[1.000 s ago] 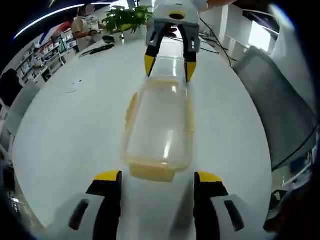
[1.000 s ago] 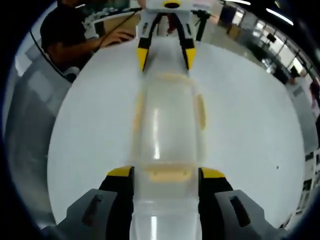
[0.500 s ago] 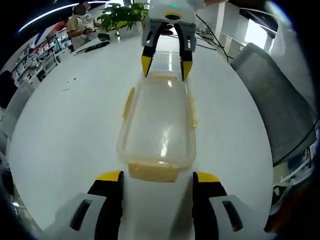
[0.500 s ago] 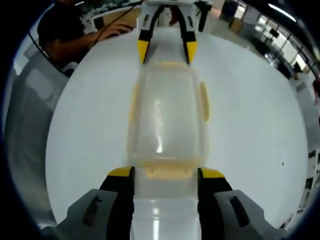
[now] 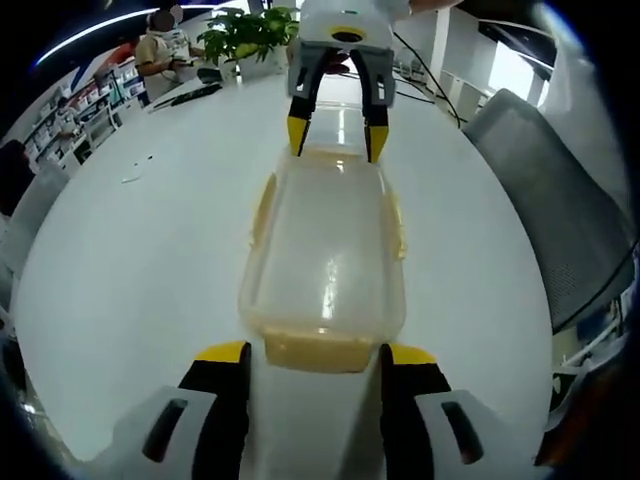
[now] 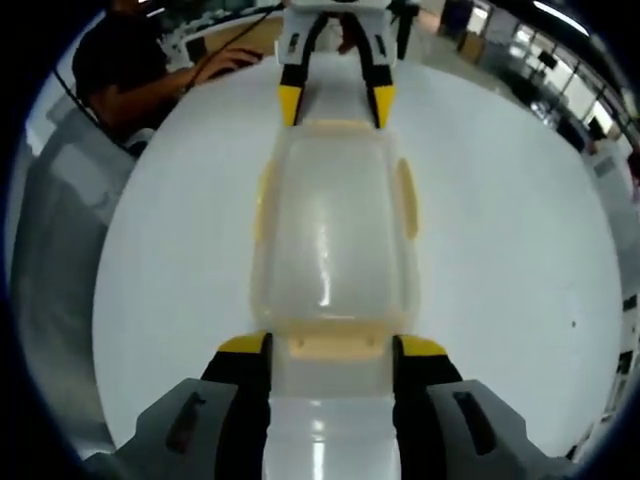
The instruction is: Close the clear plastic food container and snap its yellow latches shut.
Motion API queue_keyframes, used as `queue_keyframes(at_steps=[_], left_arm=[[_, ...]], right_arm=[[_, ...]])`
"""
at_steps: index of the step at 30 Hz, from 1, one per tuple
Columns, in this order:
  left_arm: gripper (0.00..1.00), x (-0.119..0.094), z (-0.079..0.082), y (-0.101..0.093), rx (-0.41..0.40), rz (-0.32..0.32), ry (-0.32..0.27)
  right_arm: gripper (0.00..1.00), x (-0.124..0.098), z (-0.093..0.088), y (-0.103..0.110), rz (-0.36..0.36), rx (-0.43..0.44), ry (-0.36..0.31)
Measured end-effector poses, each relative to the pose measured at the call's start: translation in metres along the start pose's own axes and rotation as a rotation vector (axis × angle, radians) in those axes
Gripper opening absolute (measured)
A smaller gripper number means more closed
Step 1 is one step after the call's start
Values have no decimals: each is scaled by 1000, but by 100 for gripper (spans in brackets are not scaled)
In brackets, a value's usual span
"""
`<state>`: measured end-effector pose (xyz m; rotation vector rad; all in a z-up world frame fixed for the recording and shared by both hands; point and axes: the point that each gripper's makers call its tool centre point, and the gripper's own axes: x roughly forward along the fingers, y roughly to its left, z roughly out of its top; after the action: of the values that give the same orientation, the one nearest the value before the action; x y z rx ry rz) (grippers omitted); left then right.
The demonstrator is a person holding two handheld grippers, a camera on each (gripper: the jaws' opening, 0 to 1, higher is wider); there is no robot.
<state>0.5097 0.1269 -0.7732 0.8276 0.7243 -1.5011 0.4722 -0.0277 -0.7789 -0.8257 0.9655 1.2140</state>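
Note:
A clear plastic food container (image 5: 325,255) with its lid on lies lengthwise on the white table, between my two grippers. Yellow side latches (image 5: 262,205) stick out from its long sides. My left gripper (image 5: 315,355) is open, its jaws flanking the near yellow end latch (image 5: 318,350). At the far end, my right gripper (image 5: 336,140) is open, its yellow tips at the container's corners. In the right gripper view the container (image 6: 335,240) runs away from me; the right gripper (image 6: 333,347) straddles the end latch (image 6: 333,343), and the left gripper (image 6: 336,107) is open at the other end.
The round white table (image 5: 130,260) has bare surface on both sides of the container. A potted plant (image 5: 250,35) and a standing person (image 5: 165,45) are at its far edge. A grey chair (image 5: 560,200) stands on the right. A seated person (image 6: 140,70) is beside the table.
Both grippers have edged in toward the container's ends. The left gripper's jaws now sit on either side of the near end latch. The container looks slightly straighter.

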Motion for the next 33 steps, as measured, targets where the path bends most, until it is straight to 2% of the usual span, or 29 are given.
queue_keyframes(at_steps=[21,25,33], left_arm=[[41,0,0,-5,33,-28,-13],[35,1,1,-6,37,-31,-8],[35,1,0,-5,40,-32,-3]], right_arm=[[40,4,0,-1,11,-8,8],[38,4,-3,0,17,-25,15],[37,7,-2,-4,17,-22,18]])
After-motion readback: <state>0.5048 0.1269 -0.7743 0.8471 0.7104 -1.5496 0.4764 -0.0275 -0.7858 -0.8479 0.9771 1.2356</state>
